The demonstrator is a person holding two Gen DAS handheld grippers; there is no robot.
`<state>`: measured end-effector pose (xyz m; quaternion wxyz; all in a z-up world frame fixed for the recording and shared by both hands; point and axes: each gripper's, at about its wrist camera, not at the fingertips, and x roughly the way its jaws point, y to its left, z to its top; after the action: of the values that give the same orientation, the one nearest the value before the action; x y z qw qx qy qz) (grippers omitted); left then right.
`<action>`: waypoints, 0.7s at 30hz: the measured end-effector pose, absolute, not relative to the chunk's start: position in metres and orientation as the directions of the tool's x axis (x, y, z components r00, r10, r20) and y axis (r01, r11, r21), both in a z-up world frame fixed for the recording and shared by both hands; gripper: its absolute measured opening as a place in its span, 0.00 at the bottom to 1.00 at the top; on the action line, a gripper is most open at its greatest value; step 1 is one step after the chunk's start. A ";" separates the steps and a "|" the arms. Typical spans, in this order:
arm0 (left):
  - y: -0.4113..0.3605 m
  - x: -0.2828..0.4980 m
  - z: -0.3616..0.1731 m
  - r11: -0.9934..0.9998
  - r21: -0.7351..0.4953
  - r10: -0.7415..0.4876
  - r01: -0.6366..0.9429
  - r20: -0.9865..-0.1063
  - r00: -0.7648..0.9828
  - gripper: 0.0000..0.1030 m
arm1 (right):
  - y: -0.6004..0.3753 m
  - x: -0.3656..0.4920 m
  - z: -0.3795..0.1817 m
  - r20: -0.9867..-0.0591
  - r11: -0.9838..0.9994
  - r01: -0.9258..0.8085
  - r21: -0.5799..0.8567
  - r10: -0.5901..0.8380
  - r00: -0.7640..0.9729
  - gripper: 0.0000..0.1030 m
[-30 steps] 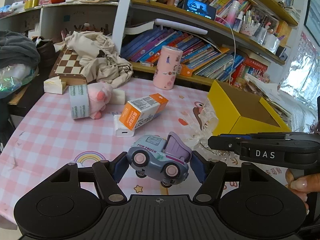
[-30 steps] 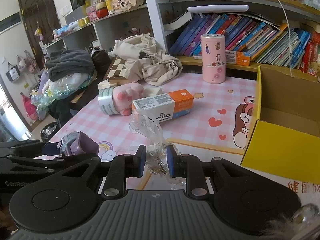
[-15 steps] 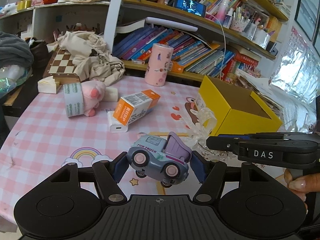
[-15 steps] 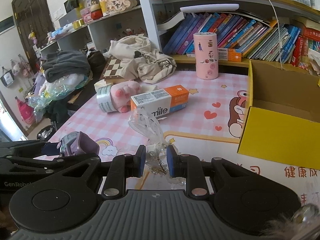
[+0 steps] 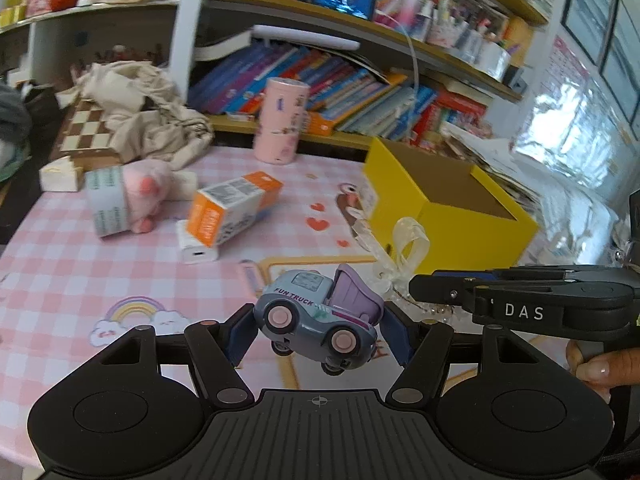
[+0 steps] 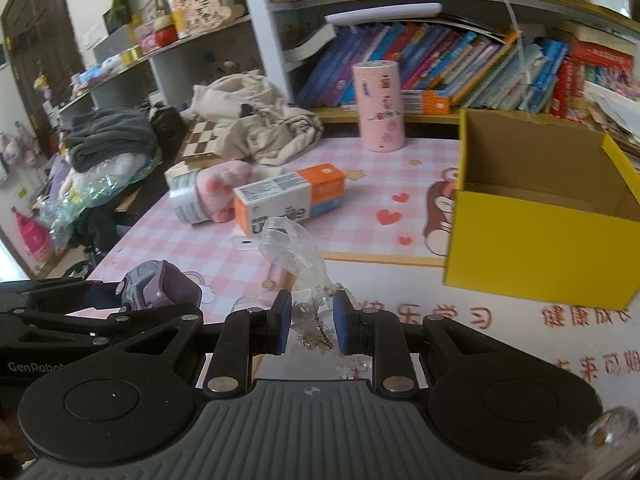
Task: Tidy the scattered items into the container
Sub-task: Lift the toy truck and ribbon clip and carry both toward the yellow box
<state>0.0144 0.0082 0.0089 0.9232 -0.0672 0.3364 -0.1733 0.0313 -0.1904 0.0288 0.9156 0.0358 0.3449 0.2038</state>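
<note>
My left gripper [image 5: 318,330] is shut on a blue-grey toy truck [image 5: 316,320] with pink wheels and a purple bed, held above the pink checked tablecloth. My right gripper [image 6: 310,322] is shut on a clear plastic bag of small trinkets [image 6: 296,256]; the bag also shows beside the truck [image 5: 400,248]. The open yellow box [image 6: 540,236], empty inside, stands just right of both grippers [image 5: 444,196]. On the cloth lie an orange and white carton [image 6: 288,196], a white charger [image 5: 196,246], and a pink plush paw inside a tape roll [image 5: 120,200].
A pink cylinder [image 6: 380,104] stands at the back by the bookshelf [image 6: 480,64]. A beige cloth bag [image 5: 148,116] and a chessboard [image 5: 86,132] sit at the back left. A hand [image 5: 600,364] holds the right gripper's handle.
Both grippers have moved rightward with their loads; the yellow box is now closer and more central in both views. Neither grip has changed.
</note>
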 end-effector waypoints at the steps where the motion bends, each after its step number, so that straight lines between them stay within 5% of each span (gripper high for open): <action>1: 0.006 0.015 0.008 0.928 -0.241 -0.374 0.286 -0.598 0.709 0.65 | -0.194 0.030 0.028 -0.618 0.919 -0.337 0.207 0.390 0.683 0.20; 21: -0.041 0.022 0.004 0.868 -0.251 -0.486 0.428 -0.604 0.632 0.65 | -0.245 0.007 0.023 -0.629 0.962 -0.172 0.212 0.269 0.729 0.20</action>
<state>0.0225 -0.0414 0.0041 0.9023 -0.0418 0.3464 -0.2534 0.0073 -0.2445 0.0230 0.9272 0.0695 0.3484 0.1190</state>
